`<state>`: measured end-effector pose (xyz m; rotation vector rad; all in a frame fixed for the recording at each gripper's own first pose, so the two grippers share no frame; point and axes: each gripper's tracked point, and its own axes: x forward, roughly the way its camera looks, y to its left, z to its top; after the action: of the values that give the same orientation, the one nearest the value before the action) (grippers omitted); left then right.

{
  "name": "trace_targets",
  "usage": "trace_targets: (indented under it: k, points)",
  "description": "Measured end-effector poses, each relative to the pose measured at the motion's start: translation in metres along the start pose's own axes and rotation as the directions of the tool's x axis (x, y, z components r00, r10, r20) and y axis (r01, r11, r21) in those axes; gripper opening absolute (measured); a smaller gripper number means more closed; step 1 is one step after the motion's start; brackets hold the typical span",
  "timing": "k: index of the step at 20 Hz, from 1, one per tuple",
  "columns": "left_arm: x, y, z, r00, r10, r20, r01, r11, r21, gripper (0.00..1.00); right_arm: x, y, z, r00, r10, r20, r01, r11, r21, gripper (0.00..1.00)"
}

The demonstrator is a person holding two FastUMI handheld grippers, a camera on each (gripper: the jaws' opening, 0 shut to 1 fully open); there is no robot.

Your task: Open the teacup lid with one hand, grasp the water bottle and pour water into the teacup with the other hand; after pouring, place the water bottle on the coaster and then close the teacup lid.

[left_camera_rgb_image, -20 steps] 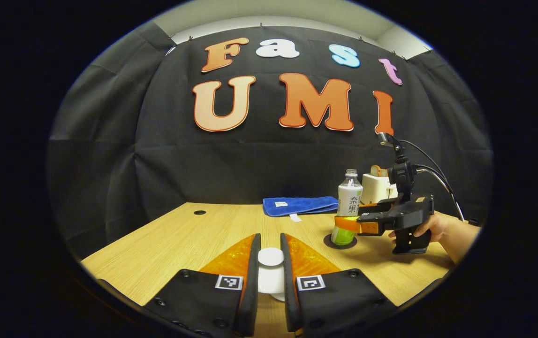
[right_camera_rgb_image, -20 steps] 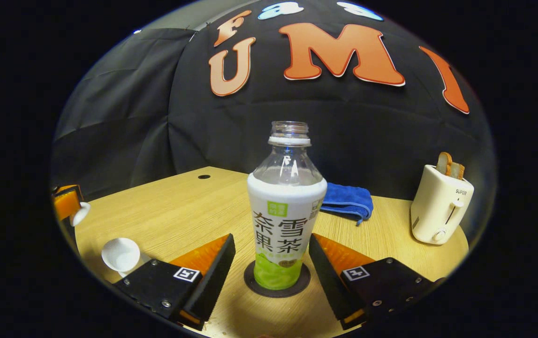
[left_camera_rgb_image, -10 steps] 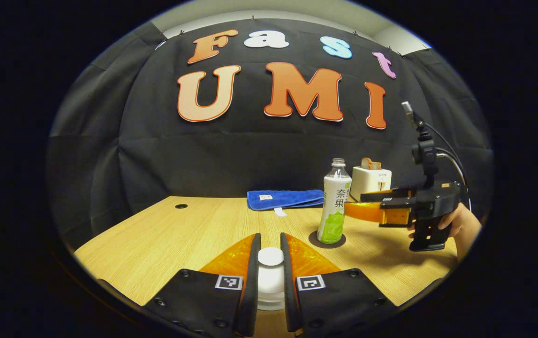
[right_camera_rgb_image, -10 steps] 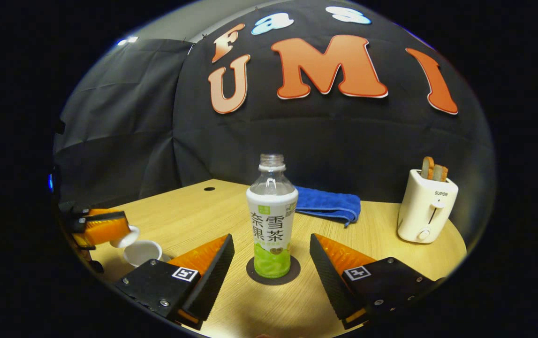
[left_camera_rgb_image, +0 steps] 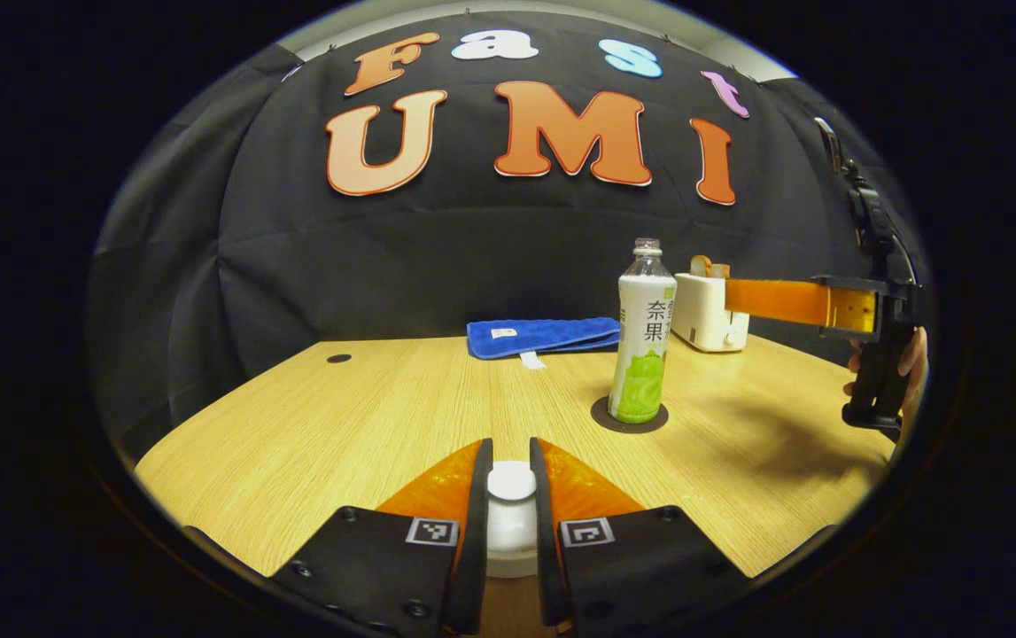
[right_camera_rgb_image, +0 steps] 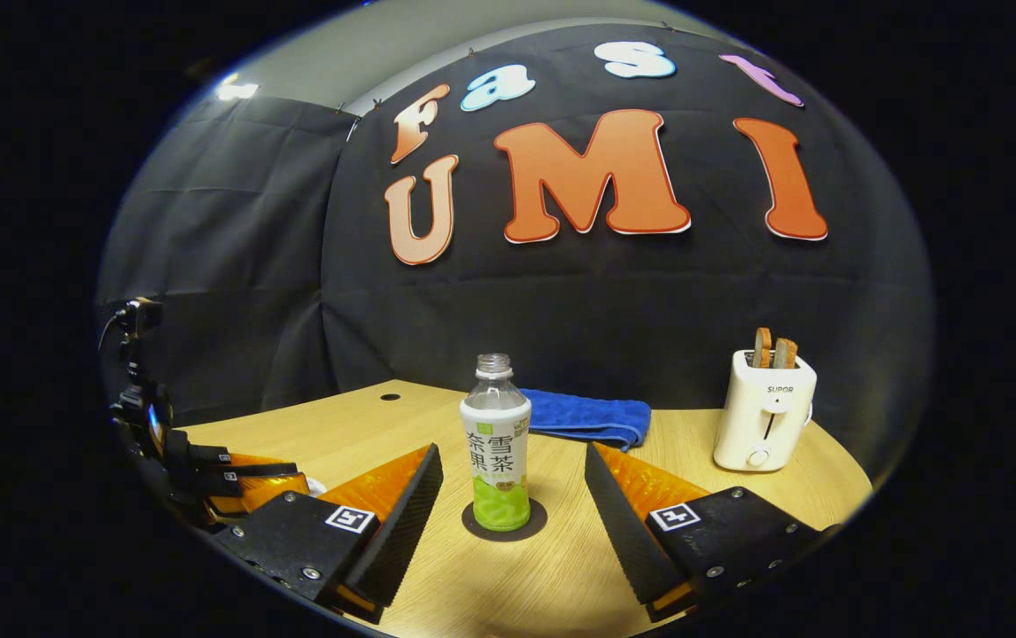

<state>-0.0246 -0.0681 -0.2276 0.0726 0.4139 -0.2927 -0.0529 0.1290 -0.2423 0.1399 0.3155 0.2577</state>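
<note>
The water bottle [right_camera_rgb_image: 495, 461], uncapped with a white and green label, stands upright on the dark round coaster [right_camera_rgb_image: 505, 529]. My right gripper [right_camera_rgb_image: 512, 450] is open, drawn back from the bottle with a finger off to each side and touching nothing. In the left gripper view the bottle [left_camera_rgb_image: 643, 346] stands on the coaster [left_camera_rgb_image: 630, 416], and the right gripper [left_camera_rgb_image: 733, 297] hovers to its right, held by a hand [left_camera_rgb_image: 912, 359]. My left gripper [left_camera_rgb_image: 511, 452] is shut on the white teacup lid [left_camera_rgb_image: 511, 486]. The cup under it is hidden. The left gripper [right_camera_rgb_image: 242, 483] sits low at the table's left.
A white toaster [right_camera_rgb_image: 764, 412] holding bread slices stands at the back right. A folded blue towel [right_camera_rgb_image: 587, 415] lies behind the bottle by the wall. The wooden table [left_camera_rgb_image: 339, 434] has a small round hole [left_camera_rgb_image: 338, 358] at its back left.
My right gripper has pulled back and risen away from the bottle, which stays on the coaster. The left gripper has come down with the lid, and the cup has gone out of sight.
</note>
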Motion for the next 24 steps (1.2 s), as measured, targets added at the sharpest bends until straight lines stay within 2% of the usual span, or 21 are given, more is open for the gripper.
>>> trace_targets:
  k: [4, 8, 10, 12, 13, 15, 19, 24]
  points:
    - [-0.002, 0.001, 0.001, 1.000, 0.008, 0.004, -0.008, 1.000, 0.017, 0.28, -0.008, 0.006, 0.001, 1.000, 0.012, 0.006, -0.012, 1.000, 0.010, 0.97]
    - [-0.001, 0.004, 0.001, 1.000, 0.022, -0.003, -0.022, 0.999, 0.034, 0.35, -0.018, 0.011, 0.009, 0.999, 0.007, 0.031, -0.007, 1.000, -0.008, 0.97]
    - [-0.003, 0.007, 0.003, 1.000, 0.031, 0.004, -0.031, 0.999, 0.037, 0.60, -0.024, 0.006, 0.015, 0.998, -0.029, 0.055, 0.031, 0.999, -0.023, 0.97]
    - [-0.008, 0.010, 0.016, 0.998, 0.046, 0.047, -0.047, 0.998, 0.028, 0.76, -0.030, 0.005, 0.021, 0.996, -0.055, 0.070, 0.057, 0.998, -0.037, 0.97]
    - [-0.013, 0.013, 0.026, 0.996, 0.059, 0.071, -0.061, 0.998, 0.021, 0.93, -0.034, 0.006, 0.026, 0.995, -0.063, 0.081, 0.066, 0.997, -0.039, 0.97]
    - [-0.018, 0.020, 0.044, 0.991, 0.079, 0.112, -0.080, 0.997, -0.002, 1.00, -0.042, 0.009, 0.037, 0.991, -0.076, 0.108, 0.081, 0.996, -0.038, 0.97]
    - [-0.035, 0.028, 0.091, 0.977, 0.090, 0.192, -0.079, 0.995, -0.065, 0.99, -0.057, 0.009, 0.059, 0.983, -0.114, 0.144, 0.122, 0.991, -0.051, 0.96]
    - [-0.057, 0.033, 0.147, 0.952, 0.107, 0.285, -0.095, 0.994, -0.057, 1.00, -0.068, 0.011, 0.080, 0.973, -0.156, 0.172, 0.169, 0.983, -0.066, 0.97]
